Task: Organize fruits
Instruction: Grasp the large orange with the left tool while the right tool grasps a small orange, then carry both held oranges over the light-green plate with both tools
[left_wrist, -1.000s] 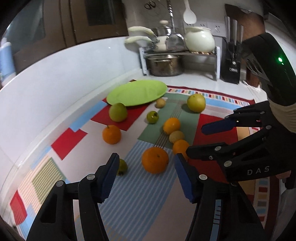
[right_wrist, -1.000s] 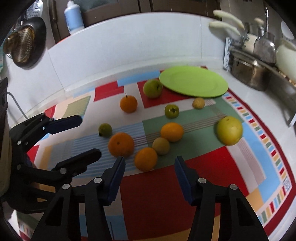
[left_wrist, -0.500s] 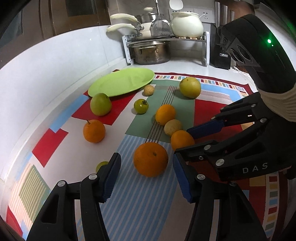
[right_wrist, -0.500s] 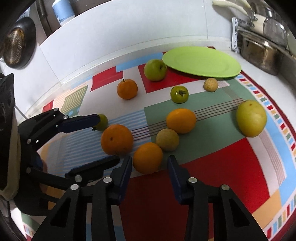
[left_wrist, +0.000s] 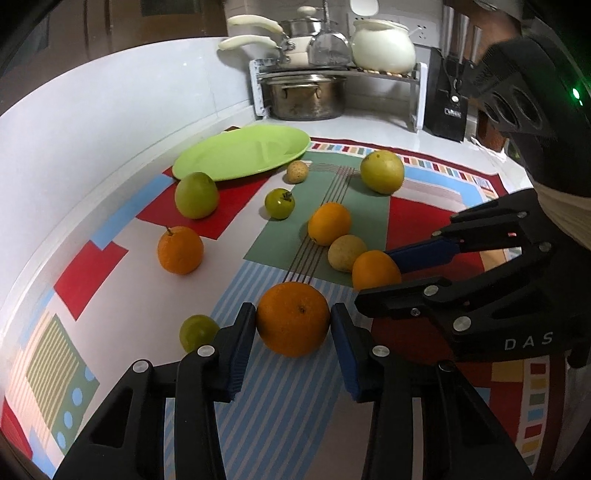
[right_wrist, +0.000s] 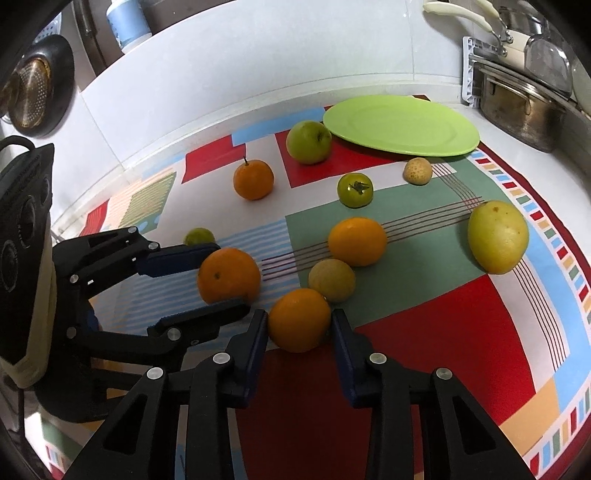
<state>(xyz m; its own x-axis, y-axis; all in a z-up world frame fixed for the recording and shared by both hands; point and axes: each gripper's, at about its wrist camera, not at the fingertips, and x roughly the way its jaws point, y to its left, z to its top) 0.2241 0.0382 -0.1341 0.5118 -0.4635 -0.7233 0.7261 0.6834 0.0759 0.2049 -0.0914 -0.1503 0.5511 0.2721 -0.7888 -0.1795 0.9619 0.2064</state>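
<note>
Two hand-held grippers closed in on oranges lying on a patchwork mat (right_wrist: 461, 332) spread over a white kitchen counter. The left gripper (left_wrist: 293, 325) had its jaws closing around a large orange (left_wrist: 293, 318), blue pads at or just off its sides; the right gripper (right_wrist: 299, 325) was likewise closing on a smaller orange (right_wrist: 298, 319), pads at its skin. The two grippers stood close together, the smaller orange touching a pale round fruit (right_wrist: 331, 280) on its far side, so room between them was tight. Open mat lay to the near right, in red and blue patches. Farther off sat another orange (right_wrist: 357, 241), a stemmed orange (right_wrist: 253, 179), a green tomato (right_wrist: 355, 189), a green apple (right_wrist: 308, 141), a small tan fruit (right_wrist: 417, 170) and a large yellow fruit (right_wrist: 497, 236) near the mat's striped border. An empty green plate (right_wrist: 402, 125) rested at the mat's far edge, against the white tiled wall. A small green fruit (left_wrist: 198, 331) lay just left of the left gripper. The left wrist view alone showed a rack with a steel pot (left_wrist: 304, 96), a white pot (left_wrist: 384, 46) and a knife block (left_wrist: 448, 96); the right wrist view alone showed a hanging strainer (right_wrist: 33, 92).
</note>
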